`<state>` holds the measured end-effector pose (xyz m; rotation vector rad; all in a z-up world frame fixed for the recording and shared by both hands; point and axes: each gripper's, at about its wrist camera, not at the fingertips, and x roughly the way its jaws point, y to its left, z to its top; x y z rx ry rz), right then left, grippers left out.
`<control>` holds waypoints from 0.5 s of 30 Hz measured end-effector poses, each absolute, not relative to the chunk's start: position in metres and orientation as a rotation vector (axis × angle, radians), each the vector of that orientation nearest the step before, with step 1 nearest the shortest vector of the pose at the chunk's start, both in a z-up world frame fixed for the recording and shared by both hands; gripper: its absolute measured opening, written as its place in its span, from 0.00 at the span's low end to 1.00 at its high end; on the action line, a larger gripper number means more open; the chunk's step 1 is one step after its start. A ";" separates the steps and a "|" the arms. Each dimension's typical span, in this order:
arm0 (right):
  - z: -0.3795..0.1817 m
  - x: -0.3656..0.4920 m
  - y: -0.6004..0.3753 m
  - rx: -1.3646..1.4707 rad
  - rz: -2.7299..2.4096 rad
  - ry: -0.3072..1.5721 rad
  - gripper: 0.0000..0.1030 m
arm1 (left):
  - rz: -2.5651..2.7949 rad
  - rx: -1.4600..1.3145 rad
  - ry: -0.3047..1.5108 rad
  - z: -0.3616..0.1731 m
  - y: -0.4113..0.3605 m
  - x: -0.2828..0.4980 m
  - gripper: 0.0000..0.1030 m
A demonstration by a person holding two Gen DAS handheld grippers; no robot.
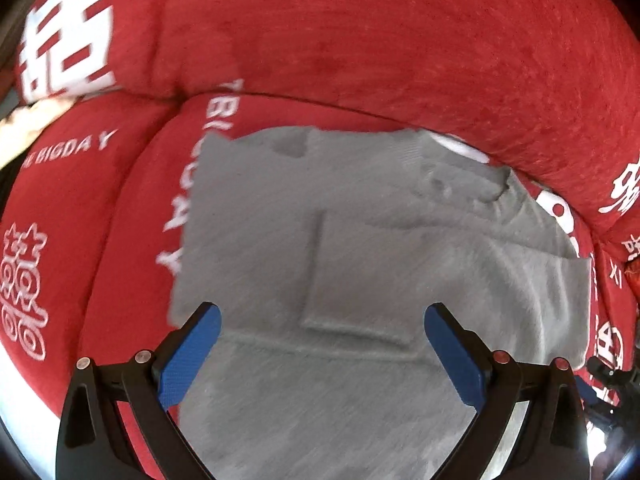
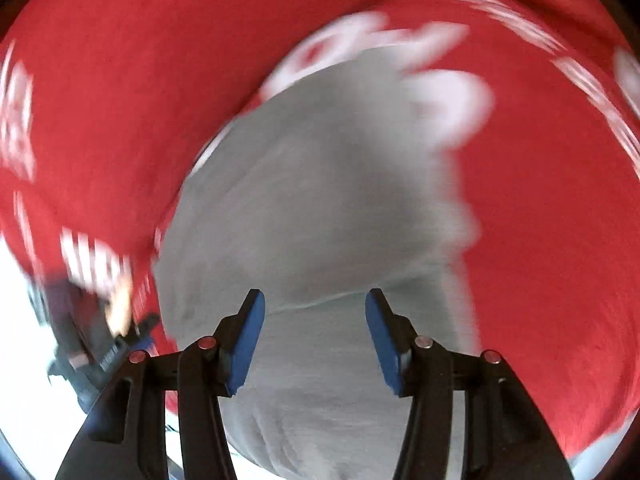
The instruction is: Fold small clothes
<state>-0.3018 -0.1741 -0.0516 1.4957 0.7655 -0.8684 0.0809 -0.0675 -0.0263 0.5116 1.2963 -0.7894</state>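
Observation:
A small grey garment (image 1: 360,264) lies spread on a red sofa seat, a square patch pocket stitched near its middle. My left gripper (image 1: 322,318) hangs over the garment's near part, blue pads wide apart, nothing between them. The right wrist view is motion-blurred: the same grey garment (image 2: 328,200) stretches away below my right gripper (image 2: 314,304), whose blue pads stand apart with only cloth lying beneath them, not pinched. The other gripper (image 2: 96,344) shows as a dark blur at the lower left there.
The red sofa cover (image 1: 400,40) carries white lettering and symbols; its backrest rises behind the garment. A seam between seat cushions (image 1: 132,168) runs left of the garment. A pale object (image 1: 24,124) sits at the far left edge. The right gripper's body (image 1: 612,384) pokes in at the right.

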 end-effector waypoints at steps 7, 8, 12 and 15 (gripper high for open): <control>-0.096 -0.339 -0.193 1.822 -0.803 0.334 0.21 | -0.753 0.651 1.277 -0.056 -0.089 0.069 0.99; -0.093 -0.341 -0.196 1.817 -0.786 0.294 0.20 | -0.746 0.669 1.270 -0.058 -0.090 0.068 0.99; -0.077 -0.350 -0.206 1.735 -0.779 0.316 0.20 | -0.744 0.700 1.250 -0.070 -0.091 0.065 0.99; -0.092 -0.359 -0.215 1.746 -0.780 0.518 0.20 | -0.726 0.691 1.257 -0.070 -0.092 0.066 0.99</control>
